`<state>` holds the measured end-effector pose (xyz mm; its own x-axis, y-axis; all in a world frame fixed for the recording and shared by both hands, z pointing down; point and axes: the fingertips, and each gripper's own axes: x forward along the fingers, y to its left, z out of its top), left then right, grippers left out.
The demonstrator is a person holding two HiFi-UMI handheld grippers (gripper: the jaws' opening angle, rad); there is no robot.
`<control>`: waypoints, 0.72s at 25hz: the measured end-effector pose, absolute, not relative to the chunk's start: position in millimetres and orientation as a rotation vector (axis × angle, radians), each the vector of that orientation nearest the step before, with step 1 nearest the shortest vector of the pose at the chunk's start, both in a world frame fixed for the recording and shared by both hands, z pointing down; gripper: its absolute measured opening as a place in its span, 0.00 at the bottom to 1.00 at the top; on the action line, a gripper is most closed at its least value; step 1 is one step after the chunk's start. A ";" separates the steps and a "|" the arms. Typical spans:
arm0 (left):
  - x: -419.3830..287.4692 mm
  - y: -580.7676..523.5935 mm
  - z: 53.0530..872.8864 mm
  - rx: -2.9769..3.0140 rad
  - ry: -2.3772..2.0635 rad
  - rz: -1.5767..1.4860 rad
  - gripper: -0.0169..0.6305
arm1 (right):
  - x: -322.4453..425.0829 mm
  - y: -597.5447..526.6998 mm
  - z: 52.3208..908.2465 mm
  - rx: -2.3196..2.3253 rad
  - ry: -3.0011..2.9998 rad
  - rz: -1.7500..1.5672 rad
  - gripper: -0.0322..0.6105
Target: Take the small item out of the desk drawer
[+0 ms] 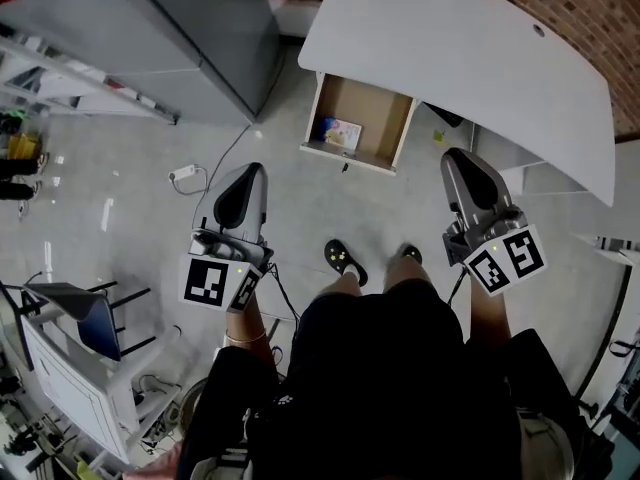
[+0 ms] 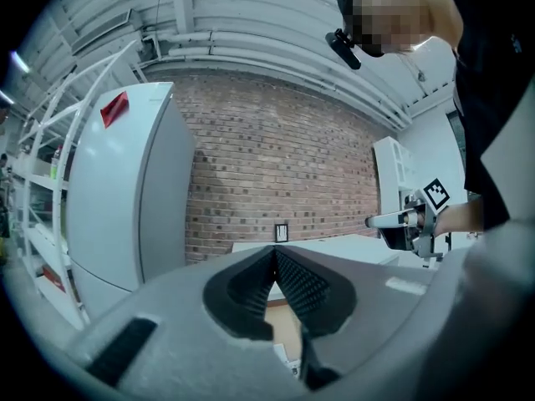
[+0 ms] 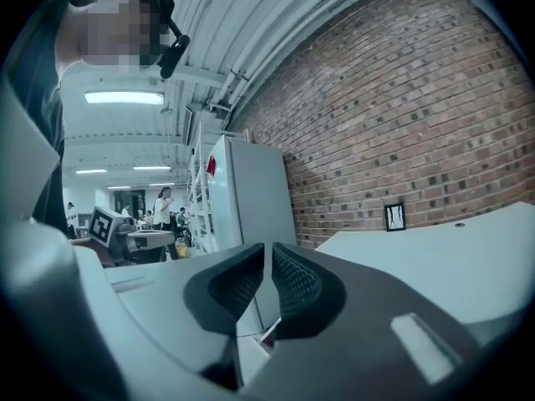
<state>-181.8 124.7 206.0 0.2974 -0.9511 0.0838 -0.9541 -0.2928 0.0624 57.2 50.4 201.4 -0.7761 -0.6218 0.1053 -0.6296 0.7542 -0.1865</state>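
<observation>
Currently left gripper (image 1: 252, 172) closed, right gripper (image 1: 456, 157) barely parted, both empty; unopened jaws would shove item (image 1: 341, 134) in drawer (image 1: 404, 128).

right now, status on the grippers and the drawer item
Left gripper shut, empty. Right gripper barely apart, empty. Small item lying in open drawer, untouched. Path to drawer looks clear.
</observation>
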 end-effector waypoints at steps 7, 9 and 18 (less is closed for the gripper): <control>-154.9 106.3 208.6 2.517 -1.714 0.039 0.02 | 81.7 53.6 207.9 1.103 -2.872 0.344 0.09; -148.8 102.6 211.1 2.516 -1.705 0.070 0.02 | 85.2 50.8 208.8 1.092 -2.875 0.331 0.10; -142.6 72.3 207.0 2.483 -1.753 0.137 0.03 | 87.0 2.1 202.7 1.050 -2.926 0.332 0.10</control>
